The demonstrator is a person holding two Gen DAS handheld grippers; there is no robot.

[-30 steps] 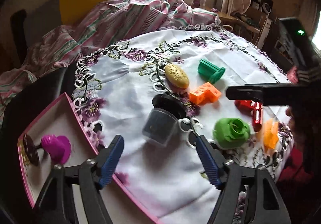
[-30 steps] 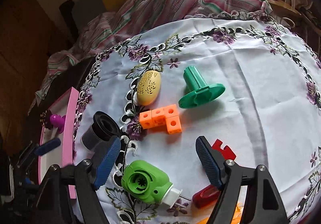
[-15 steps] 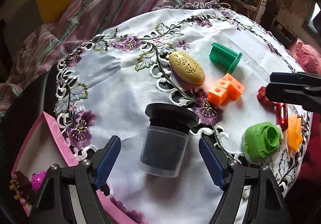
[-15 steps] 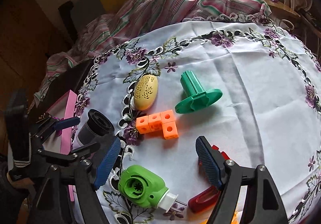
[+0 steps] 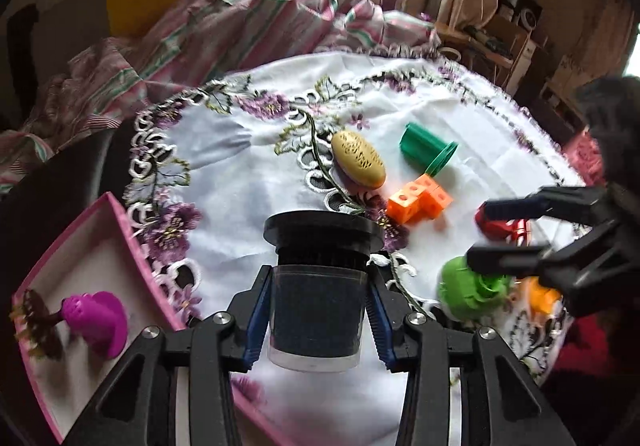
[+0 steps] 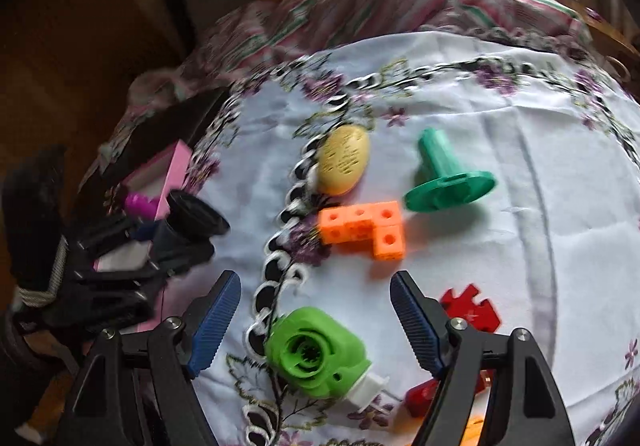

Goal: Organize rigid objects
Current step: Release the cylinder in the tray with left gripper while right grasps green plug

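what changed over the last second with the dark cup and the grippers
The left hand-held gripper moved in around the dark cup and its jaws are closing, pads now against the cup's sides. The right hand-held gripper stayed open above the green part. The other toys kept their places.

Left hand-held gripper [image 5: 316, 320]: pitched steeply downward, jaws closing, blue pads set at 9 and 3 o'clock of a dark cup [image 5: 316, 310]. Right hand-held gripper [image 6: 316, 320]: pitched downward, jaws parted wide, nothing gripped.
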